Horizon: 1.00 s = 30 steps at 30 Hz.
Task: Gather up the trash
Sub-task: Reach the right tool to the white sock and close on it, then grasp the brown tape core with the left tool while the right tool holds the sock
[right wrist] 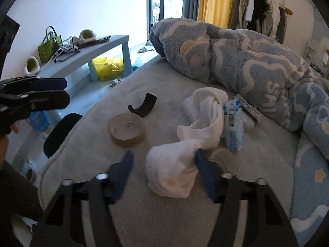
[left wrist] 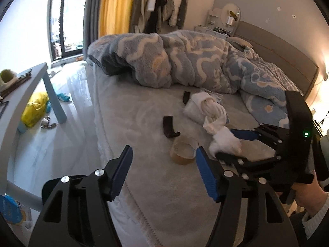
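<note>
While both grippers hang over the grey bed (right wrist: 156,222), the brown tape roll (right wrist: 126,132) near the bed's edge serves as the marker for everything else. Far to its left in the right wrist view stands a blue-grey table (right wrist: 86,55) carrying a green bag (right wrist: 49,46), and a yellow plastic bag (right wrist: 108,68) lies on the floor under that table. Closer on the left, the left gripper (right wrist: 49,91) enters side-on; in its own view (left wrist: 162,171) the blue pads stand wide apart with nothing between them, and the tape roll (left wrist: 183,149) sits just beyond the gap.

Just behind the roll, touching or nearly touching its far rim, lies a curved black piece (right wrist: 144,107). In the left wrist view a second black piece (left wrist: 186,97) rests farther back, beside the white cloth.

Right of the roll, a bundle of white socks (right wrist: 185,144) sprawls across the bed. The right gripper (right wrist: 162,175) has its jaws spread wide, and the nearest sock end lies between them, against the right-hand pad. Whether the pad presses it cannot be told; the left pad is clear of the fabric. Just right of that pad a clear curved plastic scrap (right wrist: 224,158) rests on the bed.

Farther right, a blue-and-white tissue packet (right wrist: 233,125) leans against the socks, with a long narrow box (right wrist: 248,108) behind it. Beyond them a heaped blue-and-white fleece blanket (right wrist: 236,57) fills the back of the bed.
</note>
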Each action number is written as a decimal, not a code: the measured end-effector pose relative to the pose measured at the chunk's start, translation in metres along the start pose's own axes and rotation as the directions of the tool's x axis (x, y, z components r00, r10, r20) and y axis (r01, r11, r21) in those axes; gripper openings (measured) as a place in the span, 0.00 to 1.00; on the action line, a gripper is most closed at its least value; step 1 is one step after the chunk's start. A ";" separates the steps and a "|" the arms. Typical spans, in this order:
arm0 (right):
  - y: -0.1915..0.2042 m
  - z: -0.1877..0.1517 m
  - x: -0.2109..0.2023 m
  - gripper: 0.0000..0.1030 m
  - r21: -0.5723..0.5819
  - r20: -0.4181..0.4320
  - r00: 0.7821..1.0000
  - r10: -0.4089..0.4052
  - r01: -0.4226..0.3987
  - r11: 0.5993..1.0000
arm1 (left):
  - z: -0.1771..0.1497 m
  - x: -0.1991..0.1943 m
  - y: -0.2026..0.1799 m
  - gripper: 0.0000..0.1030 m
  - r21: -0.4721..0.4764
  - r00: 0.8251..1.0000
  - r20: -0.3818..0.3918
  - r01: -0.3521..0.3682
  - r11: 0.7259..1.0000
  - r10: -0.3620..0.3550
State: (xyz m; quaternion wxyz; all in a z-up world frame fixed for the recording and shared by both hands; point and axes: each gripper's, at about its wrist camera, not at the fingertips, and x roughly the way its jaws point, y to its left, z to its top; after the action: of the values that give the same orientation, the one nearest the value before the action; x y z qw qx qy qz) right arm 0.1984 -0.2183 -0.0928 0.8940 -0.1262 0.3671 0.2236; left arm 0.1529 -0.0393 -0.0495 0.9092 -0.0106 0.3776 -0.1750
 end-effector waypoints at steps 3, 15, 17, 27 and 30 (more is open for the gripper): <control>-0.002 0.002 0.004 0.41 -0.010 -0.001 1.000 -0.029 0.029 1.000 | -0.003 0.008 -0.002 0.73 -0.001 1.000 -0.019 0.009 1.000 -0.009; -0.033 0.000 -0.029 0.34 0.137 0.071 0.995 0.063 -0.072 0.988 | -0.009 0.047 -0.023 0.76 0.028 0.999 -0.054 -0.001 1.000 0.003; -0.039 0.000 -0.037 0.34 0.164 0.094 0.993 0.077 -0.092 0.982 | -0.010 0.053 -0.026 0.76 0.027 0.998 -0.058 -0.009 1.000 0.011; -0.064 -0.007 -0.051 0.34 0.225 0.145 0.985 0.097 -0.128 0.966 | -0.010 0.083 -0.028 0.58 -0.007 0.995 -0.092 -0.027 1.000 0.027; -0.063 -0.008 -0.050 0.34 0.222 0.143 0.985 0.101 -0.132 0.966 | -0.011 0.086 -0.033 0.50 0.015 0.995 -0.100 -0.026 1.000 0.028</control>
State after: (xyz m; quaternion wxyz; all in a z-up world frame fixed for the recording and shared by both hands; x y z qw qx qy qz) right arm 0.1930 -0.2912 -0.0590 0.9099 0.0149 0.3384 0.2396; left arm 0.1914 -0.0976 -0.1113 0.8914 0.0094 0.4218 -0.1656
